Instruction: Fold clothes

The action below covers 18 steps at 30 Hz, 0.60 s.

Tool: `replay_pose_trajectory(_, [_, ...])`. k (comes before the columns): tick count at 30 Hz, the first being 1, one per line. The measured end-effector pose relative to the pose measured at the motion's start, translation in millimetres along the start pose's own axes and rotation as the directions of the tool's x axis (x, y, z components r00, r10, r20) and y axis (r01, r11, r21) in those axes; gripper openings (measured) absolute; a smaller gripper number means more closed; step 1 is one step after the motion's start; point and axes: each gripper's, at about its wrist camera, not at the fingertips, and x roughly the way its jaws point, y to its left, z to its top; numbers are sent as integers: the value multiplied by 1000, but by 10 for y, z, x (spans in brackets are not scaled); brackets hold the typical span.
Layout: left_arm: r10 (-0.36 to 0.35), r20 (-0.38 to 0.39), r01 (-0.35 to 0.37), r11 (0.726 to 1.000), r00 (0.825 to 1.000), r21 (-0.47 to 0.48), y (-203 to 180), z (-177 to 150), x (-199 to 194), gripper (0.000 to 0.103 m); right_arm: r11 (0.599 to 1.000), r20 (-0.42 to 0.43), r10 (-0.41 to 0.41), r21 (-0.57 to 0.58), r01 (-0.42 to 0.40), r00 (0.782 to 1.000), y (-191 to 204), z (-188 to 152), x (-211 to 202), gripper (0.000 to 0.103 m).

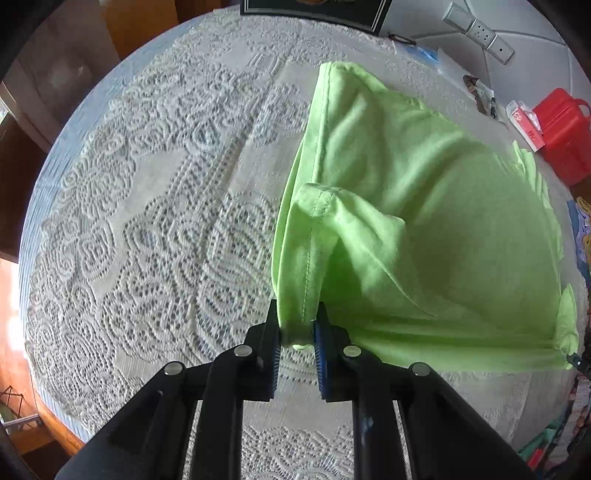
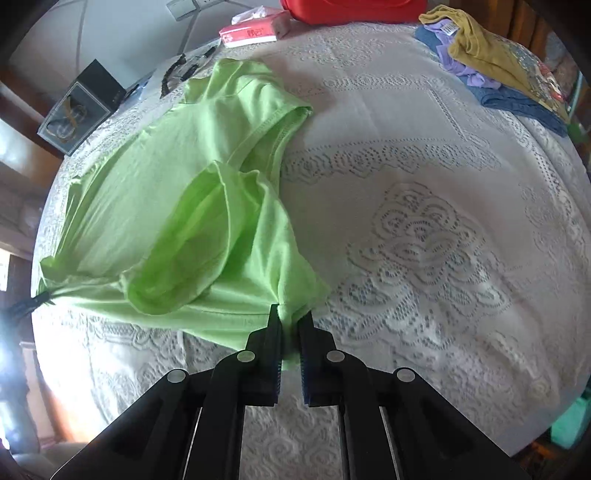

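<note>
A light green T-shirt [image 1: 424, 206] lies partly lifted over a white lace tablecloth [image 1: 147, 206]. My left gripper [image 1: 297, 325] is shut on a bunched edge of the shirt at its near left corner. My right gripper [image 2: 291, 317] is shut on the shirt [image 2: 177, 192] at its near right corner. The near edge of the shirt is stretched between the two grippers. The right gripper's tip shows at the far right of the left wrist view [image 1: 576, 360], and the left gripper's tip shows at the left of the right wrist view [image 2: 33, 301].
A red container [image 1: 565, 133] and a red-white tissue pack [image 2: 255, 31] stand at the table's far side. A dark box [image 2: 81, 110] sits at the far left. A pile of yellow, purple and blue clothes [image 2: 495, 62] lies at the far right.
</note>
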Motion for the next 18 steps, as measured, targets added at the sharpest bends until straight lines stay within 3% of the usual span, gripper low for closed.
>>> replay_pose_trajectory(2, [8, -35, -8, 1000, 999, -8, 75, -99, 68, 23, 997, -70, -71, -7, 71, 995, -88, -71, 152, 27])
replay_pose_trajectory(4, [23, -33, -23, 1000, 999, -7, 117, -144, 4, 31, 984, -72, -175, 4, 176, 982, -183, -120, 181, 32])
replay_pose_trajectory(6, [47, 23, -47, 999, 999, 7, 110, -125, -208, 51, 995, -8, -91, 45, 91, 996, -216, -146, 3, 32])
replay_pose_trajectory(9, [54, 119, -59, 998, 991, 32, 51, -35, -499, 75, 1000, 70, 17, 18, -18, 997, -86, -98, -241, 32])
replay_pose_trajectory(12, [8, 157, -16, 999, 987, 51, -32, 64, -634, 78, 995, 79, 95, -38, -92, 992, 143, 14, -284, 32])
replay_pose_trajectory(15, [-27, 131, 15, 996, 991, 93, -221, 145, -449, 78, 986, 51, 143, -97, -138, 988, 445, 76, -172, 32])
replay_pose_trajectory(18, [-18, 79, 10, 995, 997, 102, -408, 88, -174, 78, 984, 27, 136, -118, -132, 990, 666, 127, -28, 38])
